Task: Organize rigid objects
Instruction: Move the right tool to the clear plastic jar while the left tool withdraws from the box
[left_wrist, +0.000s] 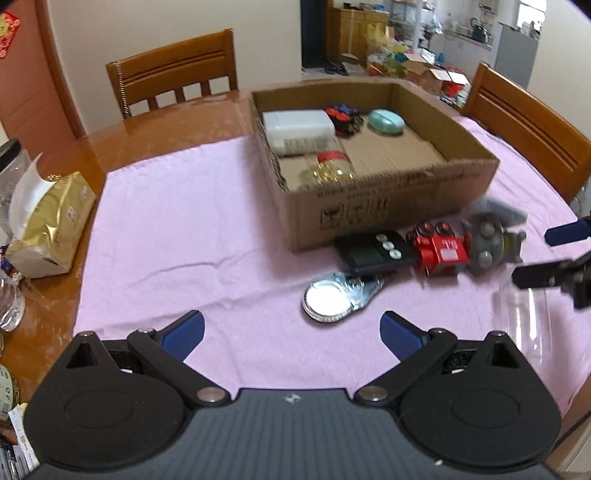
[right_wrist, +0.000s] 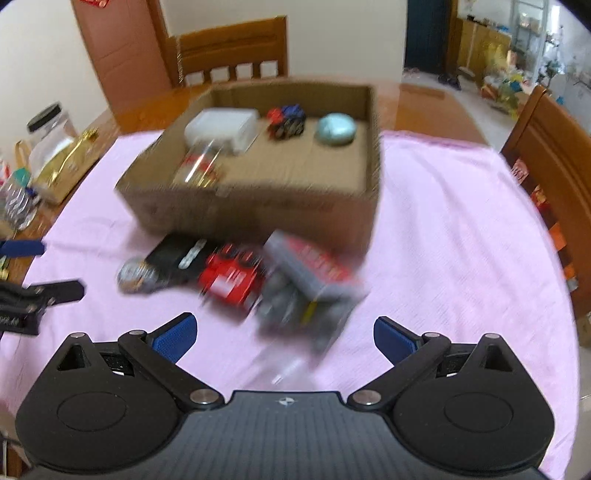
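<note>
Above the pink cloth (left_wrist: 177, 221), near its front edge, the left gripper (left_wrist: 291, 330) hovers level with its two blue pads spread wide and nothing between them. Right of it, the right gripper (right_wrist: 284, 334) is likewise spread wide and holds nothing; in the left wrist view its fingers (left_wrist: 535, 277) enter from the right edge, just beside the loose items.

One cardboard box (left_wrist: 388, 199) stands on the cloth, its top open. Four things lie inside it: one white plastic case (left_wrist: 297, 127) in the far left corner, one small red-and-blue toy (left_wrist: 343, 116) beside that case, one pale green oval case (left_wrist: 386, 121) farther right along the back wall, and one clear jar with a red band (left_wrist: 332, 166) lying on its side against the left wall, in front of the white case.

Four things lie outside, close against the box's front wall: one black device with white buttons (left_wrist: 373, 253), one red toy (left_wrist: 437, 251) touching the device's right end, one grey toy (left_wrist: 487, 243) right of the red toy (blurred), and one round silver mirror (left_wrist: 328, 297) in front of the device.

Two wooden chairs (left_wrist: 173, 74) stand beyond the box; a gold packet (left_wrist: 51, 229) lies well left of it.
</note>
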